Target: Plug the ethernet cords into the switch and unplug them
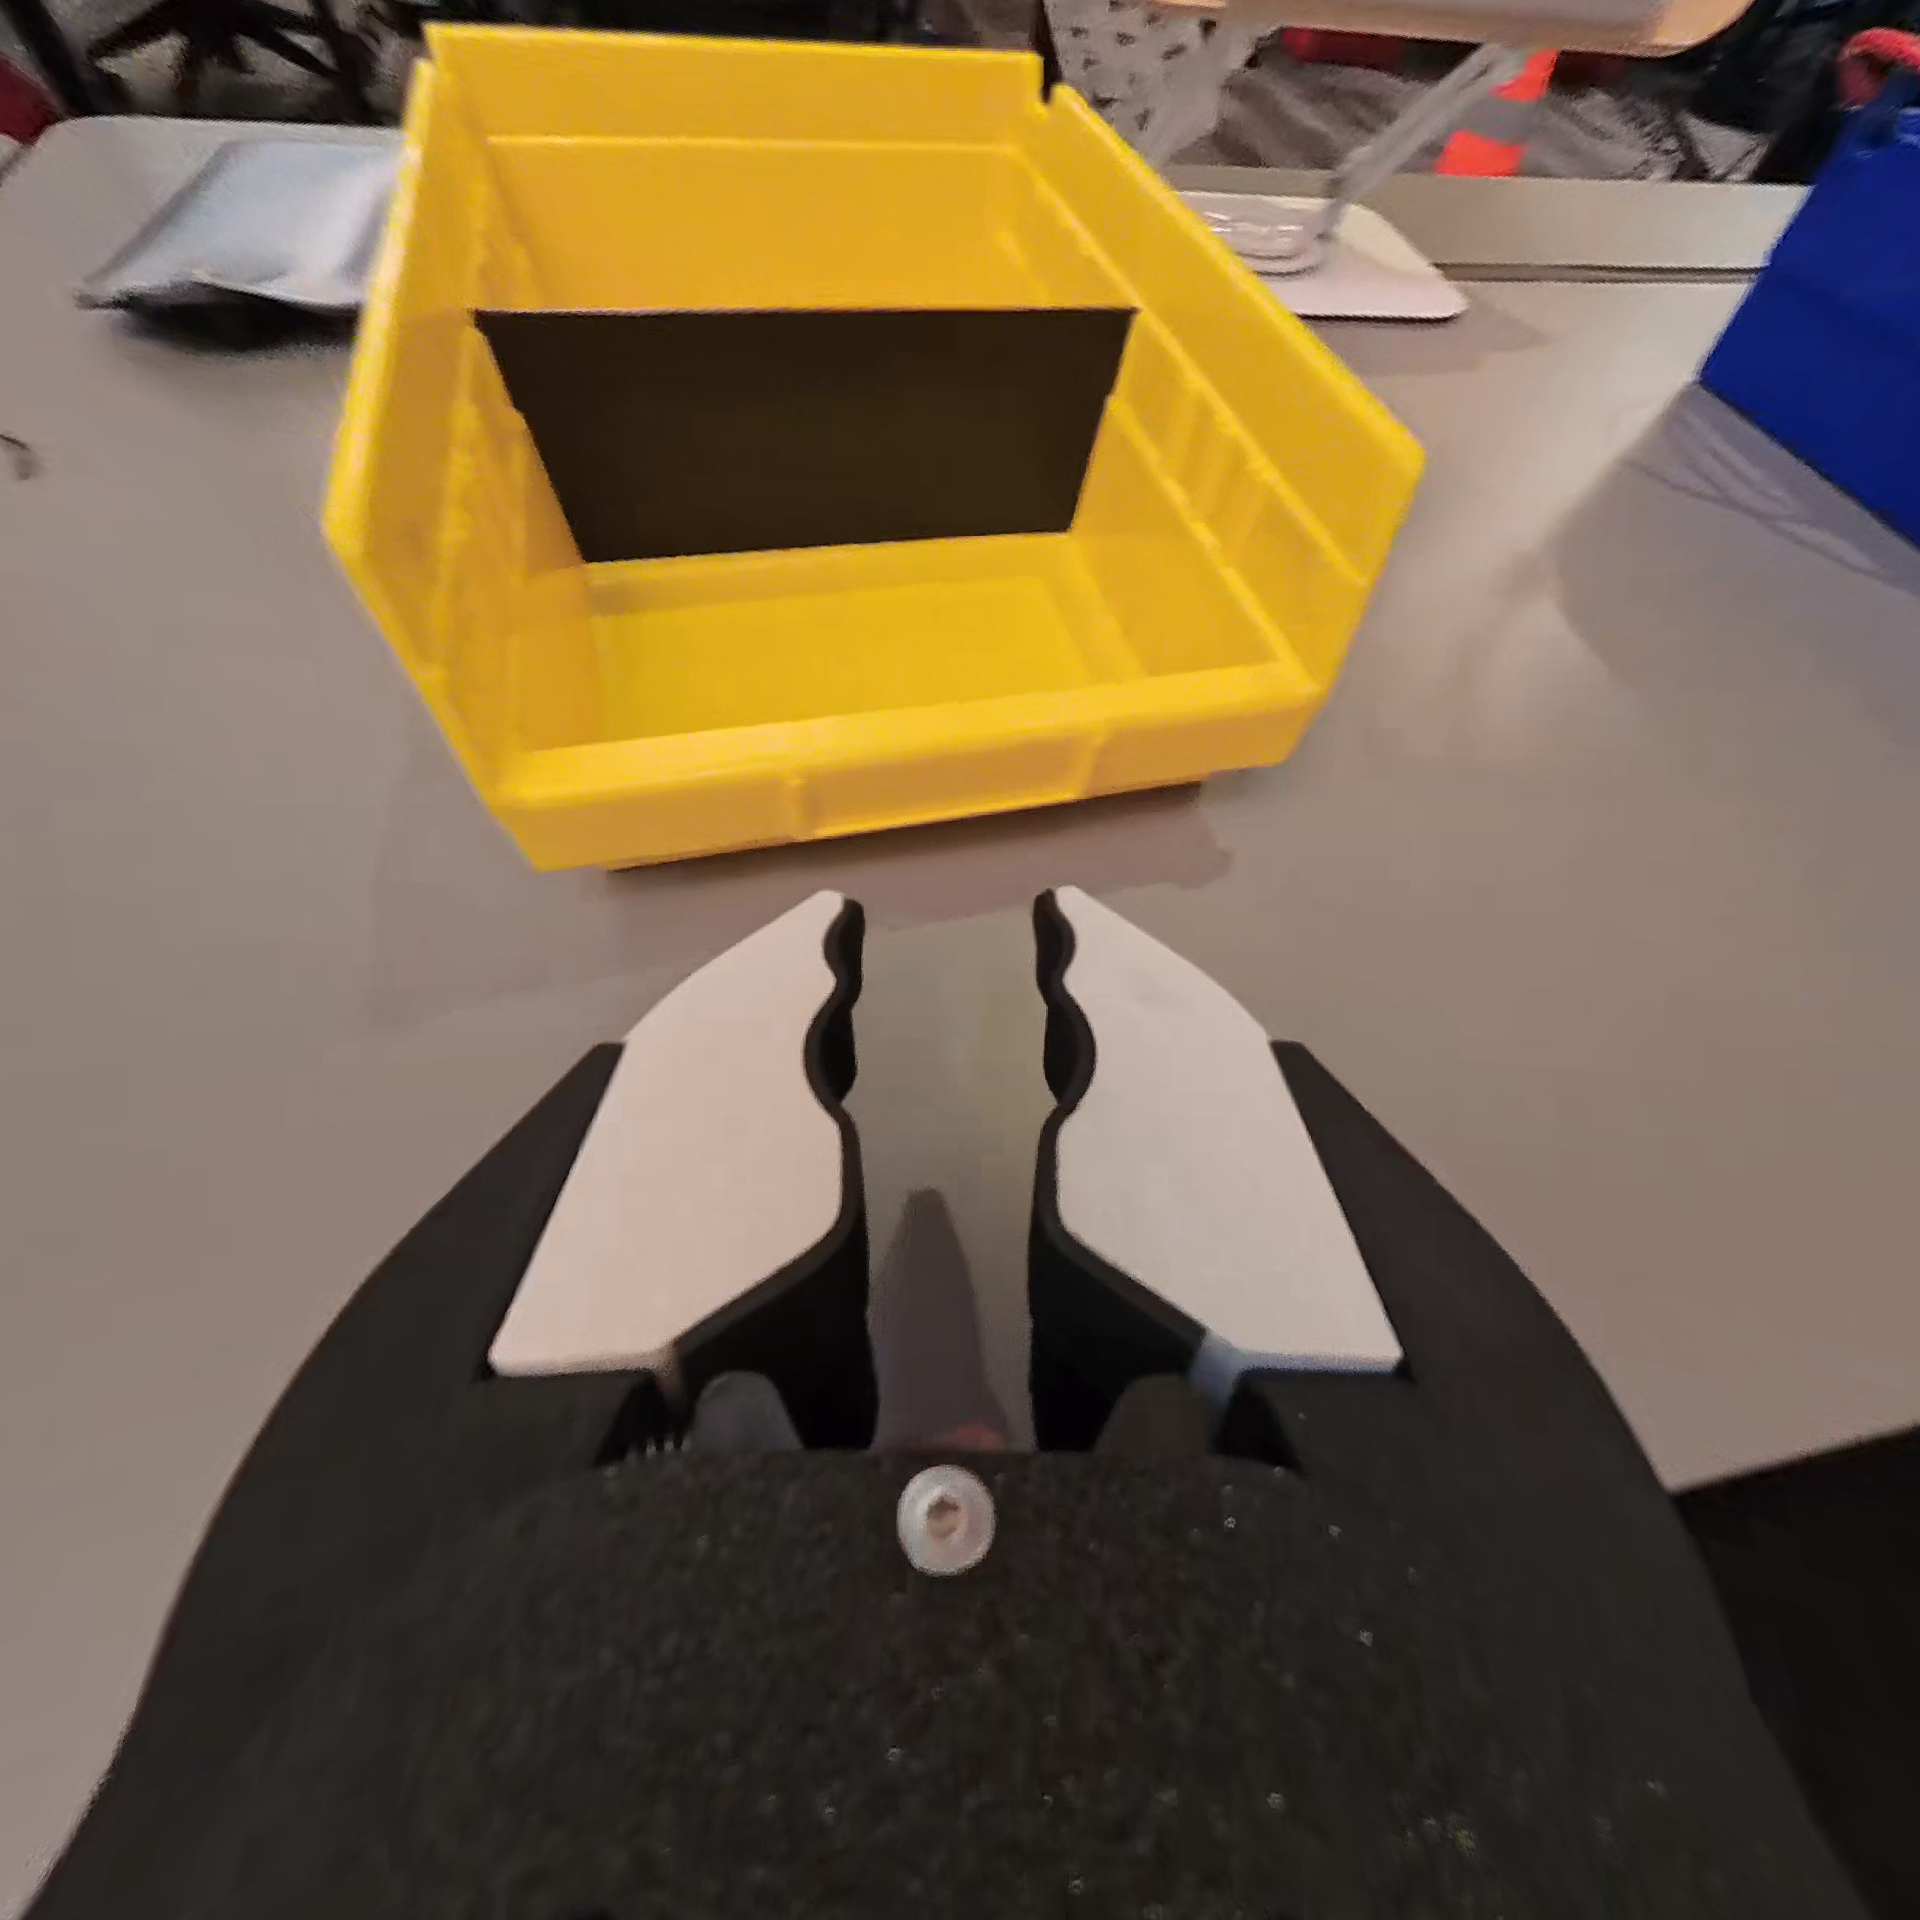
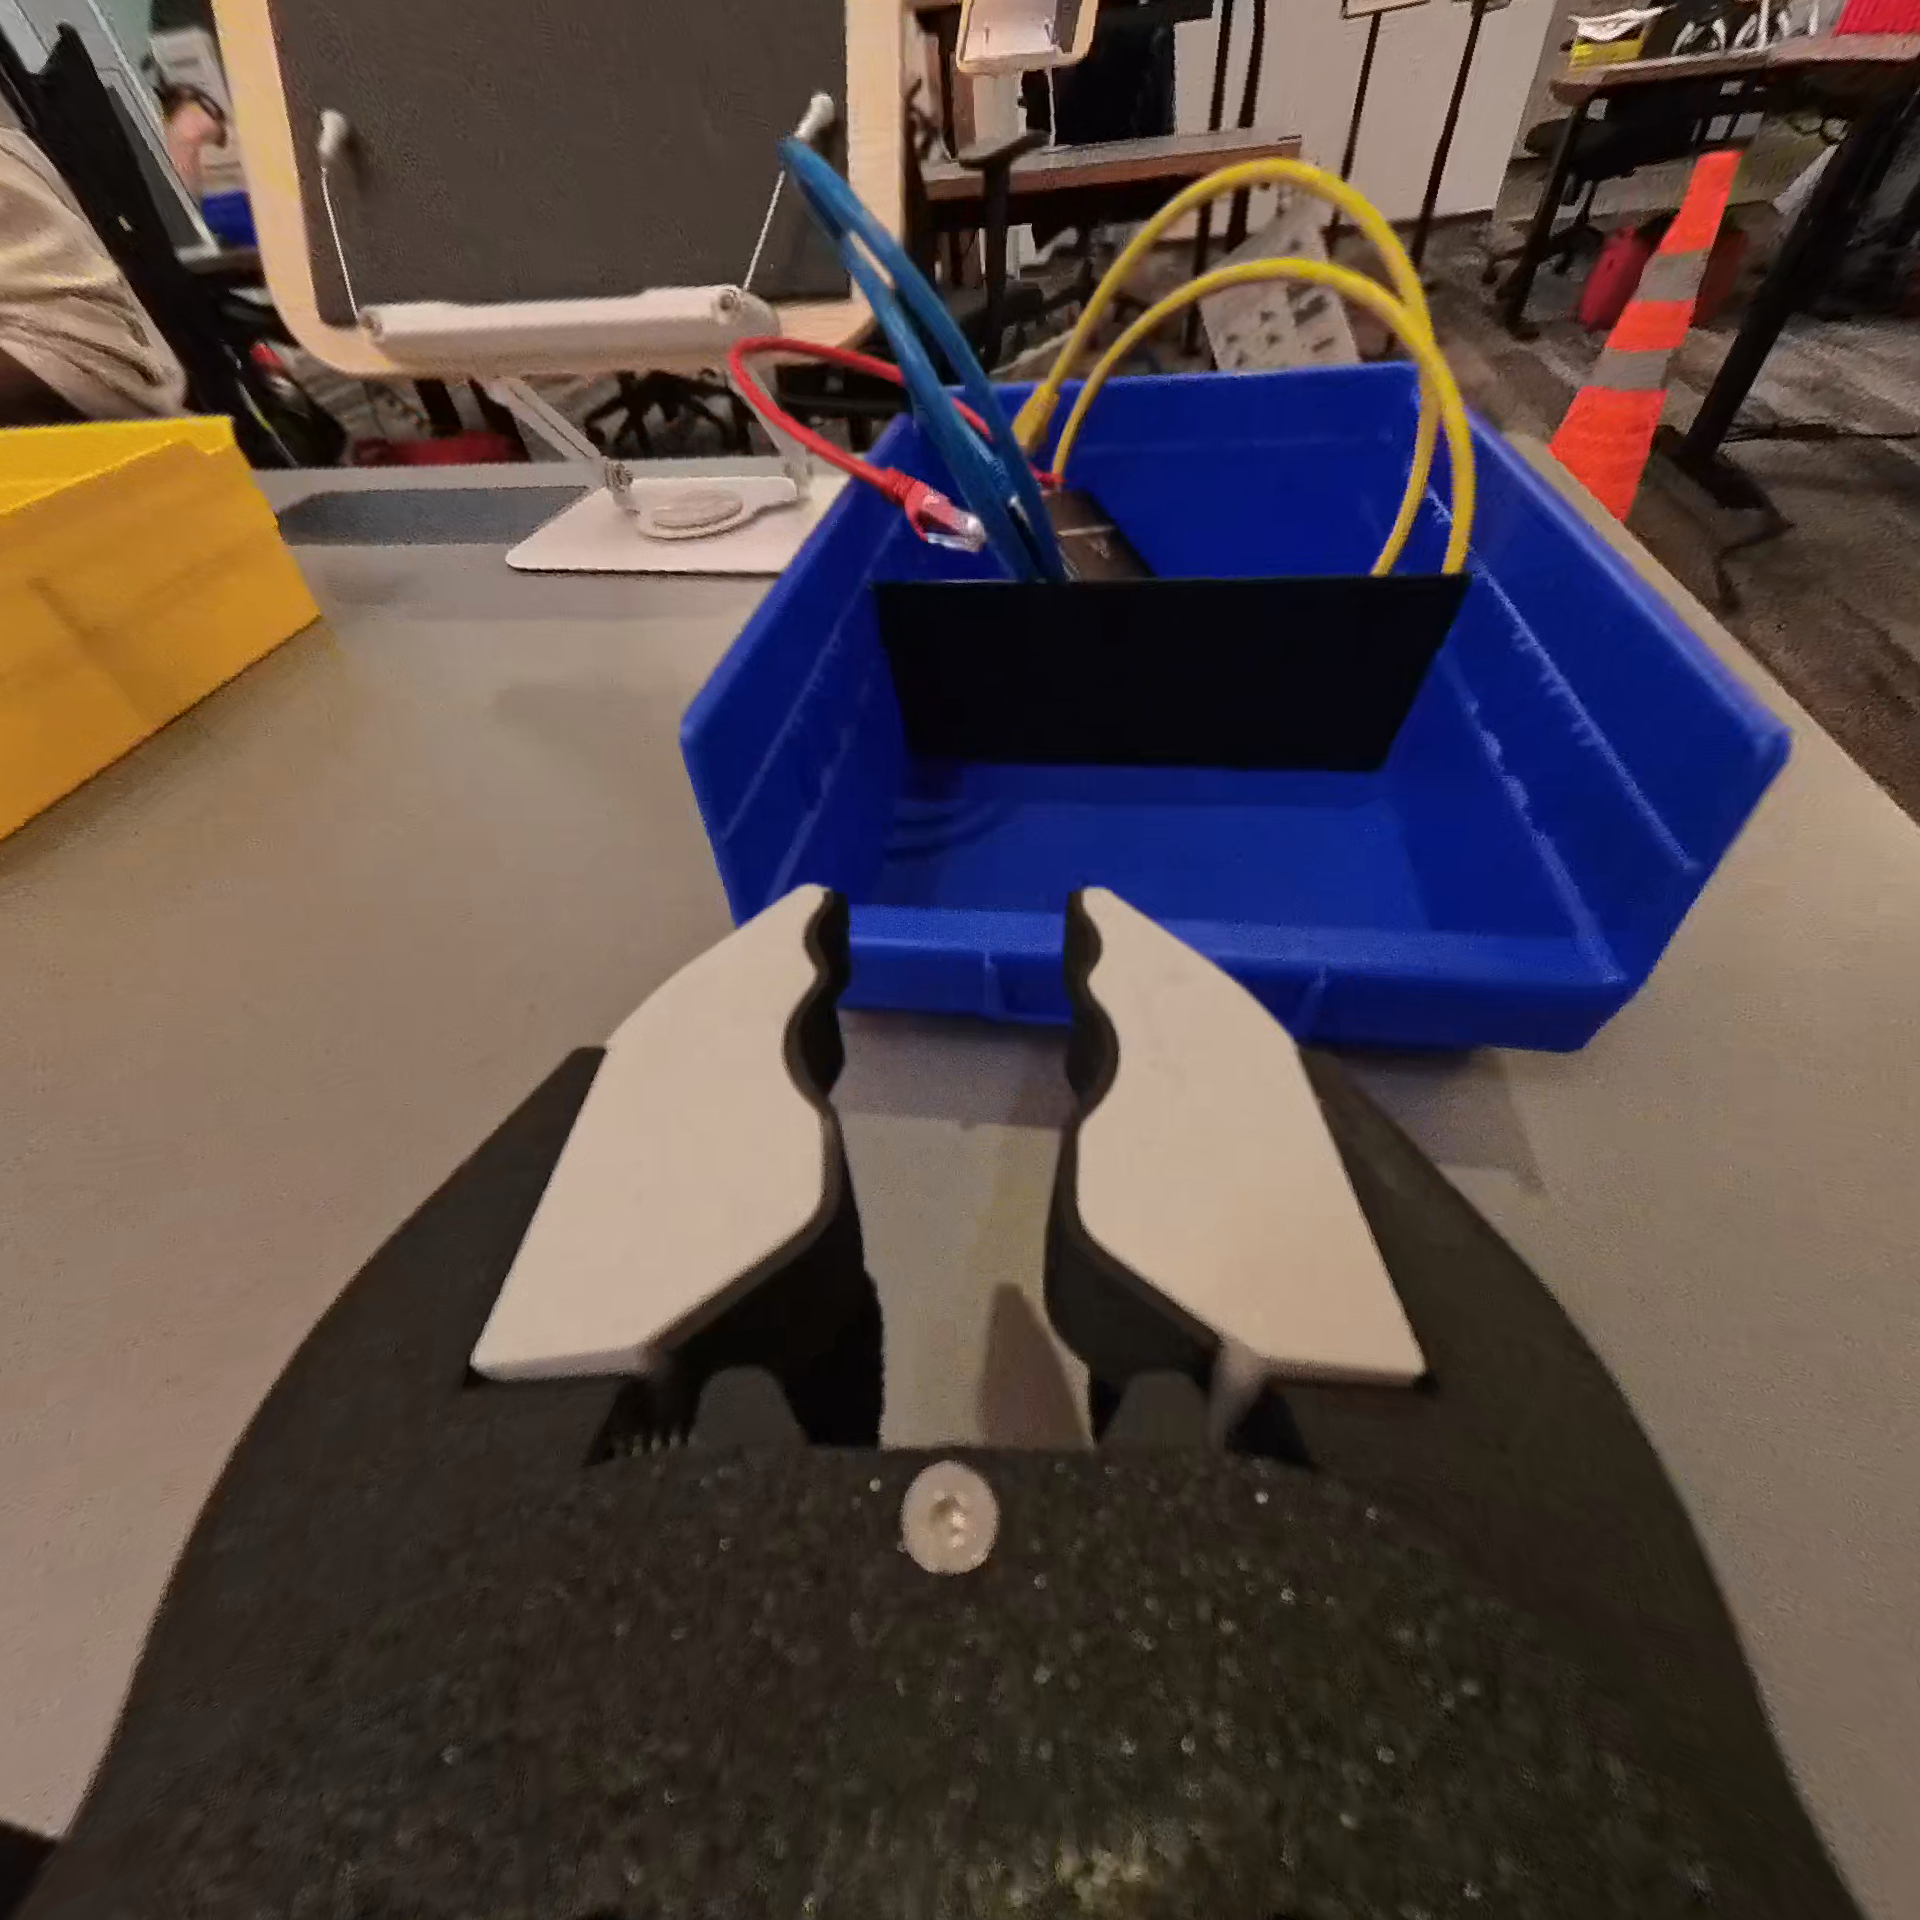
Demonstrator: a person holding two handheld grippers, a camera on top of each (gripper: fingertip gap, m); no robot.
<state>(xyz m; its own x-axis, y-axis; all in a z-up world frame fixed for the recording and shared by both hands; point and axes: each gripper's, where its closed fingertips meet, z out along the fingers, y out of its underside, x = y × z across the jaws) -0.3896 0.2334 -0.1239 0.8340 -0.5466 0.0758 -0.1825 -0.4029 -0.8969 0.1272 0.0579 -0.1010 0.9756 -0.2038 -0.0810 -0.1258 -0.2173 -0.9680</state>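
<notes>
In the right wrist view a blue bin (image 2: pixel 1621 790) with a black divider (image 2: pixel 1153 675) stands on the grey table. Behind the divider a black switch (image 2: pixel 1096 540) shows in part. A yellow cord (image 2: pixel 1444 416), a blue cord (image 2: pixel 914 322) and a red cord (image 2: pixel 821 436) rise from the back compartment; the red cord's clear plug (image 2: pixel 951 530) hangs free over the bin's left wall. My right gripper (image 2: pixel 951 914) is open and empty, just before the bin's front lip. My left gripper (image 1: pixel 948 909) is open and empty, just before a yellow bin (image 1: pixel 665 800).
The yellow bin has a black divider (image 1: pixel 800 436) and an empty front compartment; it also shows at the left in the right wrist view (image 2: pixel 125 582). A white stand's base (image 2: pixel 644 540) sits at the table's far side. An orange cone (image 2: pixel 1652 343) stands on the floor beyond. My hands' fingertips stand some 55 cm from each other.
</notes>
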